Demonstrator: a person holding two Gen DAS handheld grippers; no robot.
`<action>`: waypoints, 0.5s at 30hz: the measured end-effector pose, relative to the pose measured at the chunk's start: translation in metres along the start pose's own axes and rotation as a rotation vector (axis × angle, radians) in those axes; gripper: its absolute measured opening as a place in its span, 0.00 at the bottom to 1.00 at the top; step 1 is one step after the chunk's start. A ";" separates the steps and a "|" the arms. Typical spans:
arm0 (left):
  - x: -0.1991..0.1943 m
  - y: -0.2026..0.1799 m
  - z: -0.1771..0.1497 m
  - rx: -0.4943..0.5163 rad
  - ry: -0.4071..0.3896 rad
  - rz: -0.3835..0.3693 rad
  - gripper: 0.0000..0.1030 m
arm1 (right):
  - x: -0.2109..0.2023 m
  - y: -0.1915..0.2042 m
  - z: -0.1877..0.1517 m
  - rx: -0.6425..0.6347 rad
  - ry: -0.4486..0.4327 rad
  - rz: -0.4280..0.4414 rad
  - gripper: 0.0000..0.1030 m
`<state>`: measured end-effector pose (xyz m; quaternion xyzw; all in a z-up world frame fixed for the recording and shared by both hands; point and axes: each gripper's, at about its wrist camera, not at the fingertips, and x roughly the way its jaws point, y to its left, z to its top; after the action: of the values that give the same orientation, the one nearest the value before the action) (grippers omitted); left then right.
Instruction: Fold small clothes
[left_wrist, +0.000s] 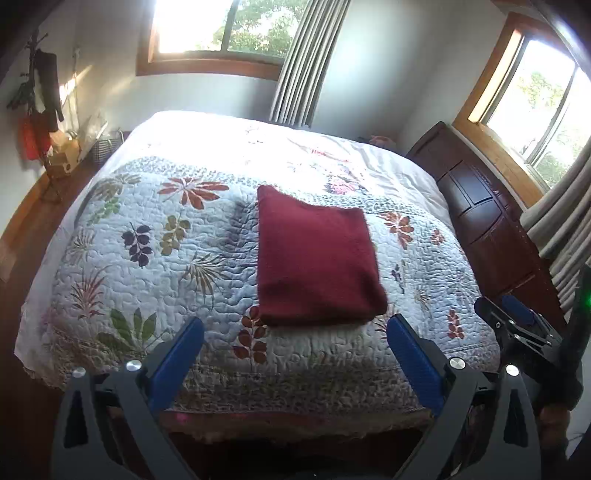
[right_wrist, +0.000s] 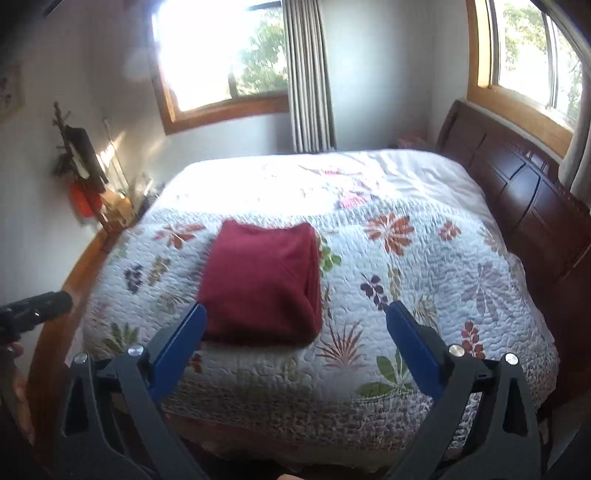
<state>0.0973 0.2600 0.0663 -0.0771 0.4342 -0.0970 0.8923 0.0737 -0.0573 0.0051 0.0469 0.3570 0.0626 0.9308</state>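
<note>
A dark red garment (left_wrist: 316, 258) lies folded into a neat rectangle on the floral quilt (left_wrist: 155, 236), near the bed's front edge. My left gripper (left_wrist: 295, 328) hovers open just short of its near edge, blue pads wide apart and nothing between them. In the right wrist view the same red garment (right_wrist: 260, 286) sits left of centre on the quilt (right_wrist: 424, 258). My right gripper (right_wrist: 295, 317) is open too, its left pad (right_wrist: 181, 343) close by the garment's near left corner; I cannot tell whether it touches. The right gripper's body (left_wrist: 517, 325) shows at the left view's right edge.
A dark wooden headboard (left_wrist: 480, 210) runs along the bed's right side under a window. Curtains (left_wrist: 303, 62) hang at the back wall. A coat stand (left_wrist: 40, 96) and small items (left_wrist: 70, 151) stand on the wooden floor at the left. A hand (right_wrist: 14, 369) shows at the far left.
</note>
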 end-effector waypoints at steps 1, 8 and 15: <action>-0.018 -0.009 0.000 0.021 -0.022 0.010 0.96 | -0.025 0.000 0.005 0.000 -0.041 0.023 0.97; -0.050 -0.028 -0.046 0.001 0.041 0.117 0.96 | -0.042 0.007 -0.018 -0.021 0.172 0.026 0.97; -0.072 -0.040 -0.069 -0.015 0.029 0.103 0.96 | -0.075 0.028 -0.037 -0.036 0.142 -0.022 0.97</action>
<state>-0.0054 0.2352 0.0875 -0.0599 0.4513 -0.0486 0.8890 -0.0086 -0.0389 0.0311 0.0216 0.4215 0.0621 0.9044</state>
